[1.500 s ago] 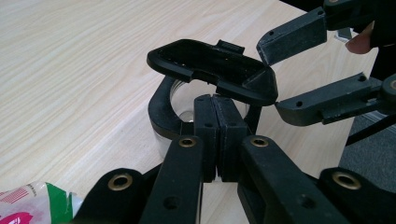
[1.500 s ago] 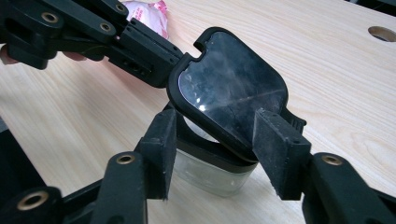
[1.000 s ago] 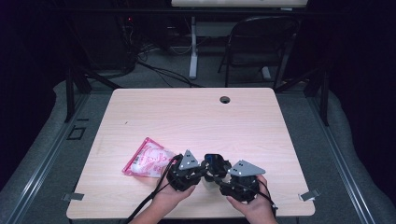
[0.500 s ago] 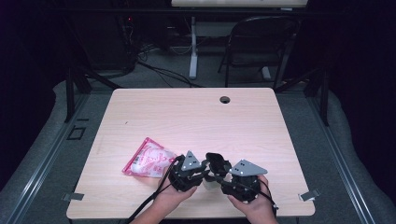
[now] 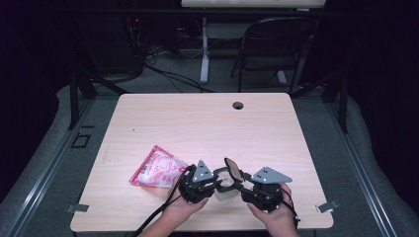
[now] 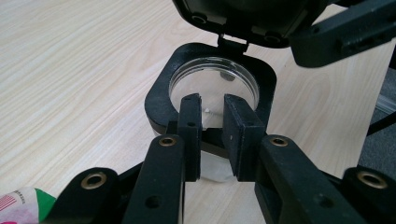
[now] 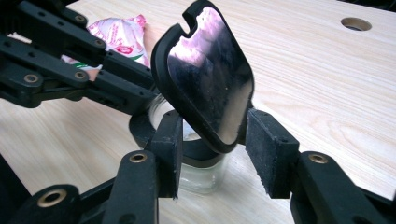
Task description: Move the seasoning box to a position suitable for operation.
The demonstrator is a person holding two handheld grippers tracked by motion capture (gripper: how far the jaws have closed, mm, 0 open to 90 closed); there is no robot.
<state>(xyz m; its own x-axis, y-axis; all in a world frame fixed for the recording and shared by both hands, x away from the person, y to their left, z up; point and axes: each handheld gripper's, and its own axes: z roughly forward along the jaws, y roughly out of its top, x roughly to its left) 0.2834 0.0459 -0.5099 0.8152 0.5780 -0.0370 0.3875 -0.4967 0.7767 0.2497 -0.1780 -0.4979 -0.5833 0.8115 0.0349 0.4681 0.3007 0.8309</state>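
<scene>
Left gripper (image 6: 211, 116) clamps jar (image 6: 212, 88) rim; right gripper (image 7: 219, 154) closing around raised lid (image 7: 205, 74), pads not visibly pressing.

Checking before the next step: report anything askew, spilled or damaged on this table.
Nothing spilled or damaged. The jar stands upright on the table with its hinged lid flipped up, and the pink pouch lies flat beside it, looking intact.

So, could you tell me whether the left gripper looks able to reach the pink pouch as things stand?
Probably yes, once it lets go: the left gripper is clamped on the jar's black collar, while the pink pouch lies just beside it on bare table.
</scene>
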